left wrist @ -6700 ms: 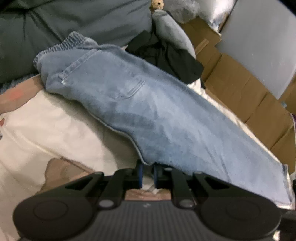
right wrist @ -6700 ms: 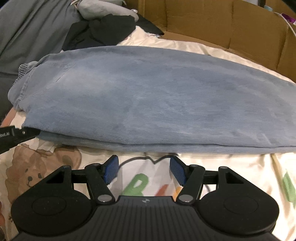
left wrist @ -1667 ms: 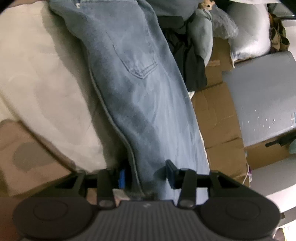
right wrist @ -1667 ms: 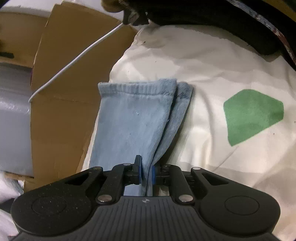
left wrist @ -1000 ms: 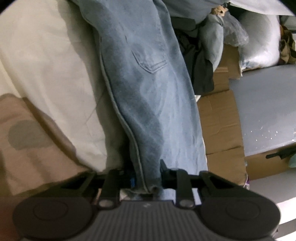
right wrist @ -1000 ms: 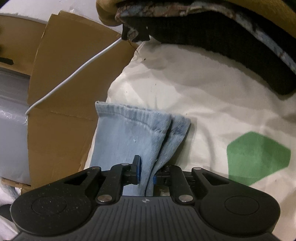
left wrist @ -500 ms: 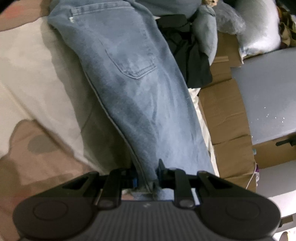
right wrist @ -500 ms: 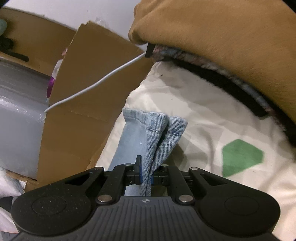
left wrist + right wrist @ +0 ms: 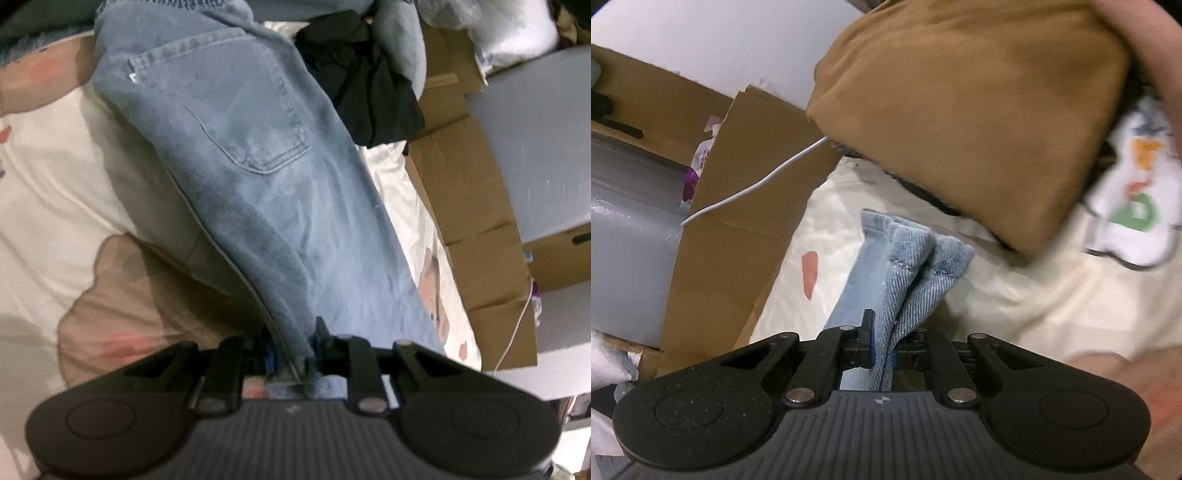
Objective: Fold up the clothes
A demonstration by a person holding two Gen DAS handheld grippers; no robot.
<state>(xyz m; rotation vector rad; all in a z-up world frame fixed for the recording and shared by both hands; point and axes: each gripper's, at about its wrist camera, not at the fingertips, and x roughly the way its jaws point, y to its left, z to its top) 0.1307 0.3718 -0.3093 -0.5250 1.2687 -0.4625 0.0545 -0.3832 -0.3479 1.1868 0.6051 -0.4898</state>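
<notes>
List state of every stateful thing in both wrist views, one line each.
left tool: shut on jeans, gripping a bunched edge partway down the leg.
right tool: shut on jeans, pinching the stacked leg hems.
jeans: folded lengthwise, back pocket up, waist end lying on the bedsheet.
bedsheet: spread flat under the jeans.
brown garment: folded, on a stack.
black garment: crumpled, unfolded.

Dim, soft indoor light fills both fisheye views, with dark rounded corners and lines bowing toward the edges. In the left wrist view, the jeans point(image 9: 258, 192) cast a broad soft shadow onto the pale bedsheet point(image 9: 48, 177) at their left. The right wrist view is brighter; motion blur smears the brown garment point(image 9: 979, 110) and everything along the right edge.
</notes>
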